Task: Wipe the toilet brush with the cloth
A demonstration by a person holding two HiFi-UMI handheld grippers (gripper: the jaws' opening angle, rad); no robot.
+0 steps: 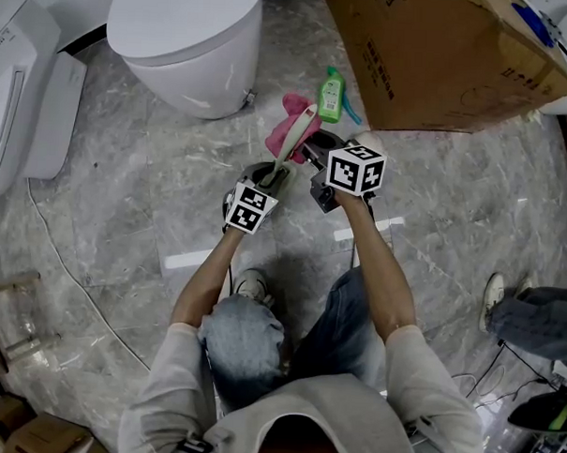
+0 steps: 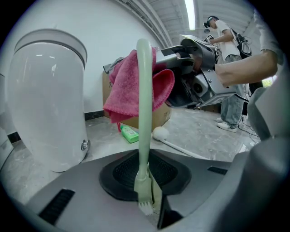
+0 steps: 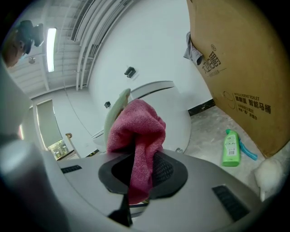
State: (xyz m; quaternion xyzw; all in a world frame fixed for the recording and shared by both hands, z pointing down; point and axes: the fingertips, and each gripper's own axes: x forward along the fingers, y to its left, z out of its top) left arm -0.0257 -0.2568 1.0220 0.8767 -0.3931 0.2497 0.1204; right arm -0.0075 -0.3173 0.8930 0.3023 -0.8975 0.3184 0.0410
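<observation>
Nearest the head camera, at the bottom centre of the frame, are the person's grey hooded shoulders, with both forearms reaching up toward the middle. At centre the left gripper is clamped on the toilet brush. In the left gripper view its jaws are closed on the pale green brush just above the short white bristles, and the handle rises straight up the middle of the frame. Just right of it in the head view, the right gripper grips the pink cloth. In the right gripper view its jaws pinch a hanging fold of the cloth, which bunches against the top of the handle showing at the cloth's left edge. From the left gripper view the cloth is draped round the upper handle. On the marble floor, a white toilet stands at upper left, a cardboard box at upper right, and a green bottle lies between them, just above the cloth.
</observation>
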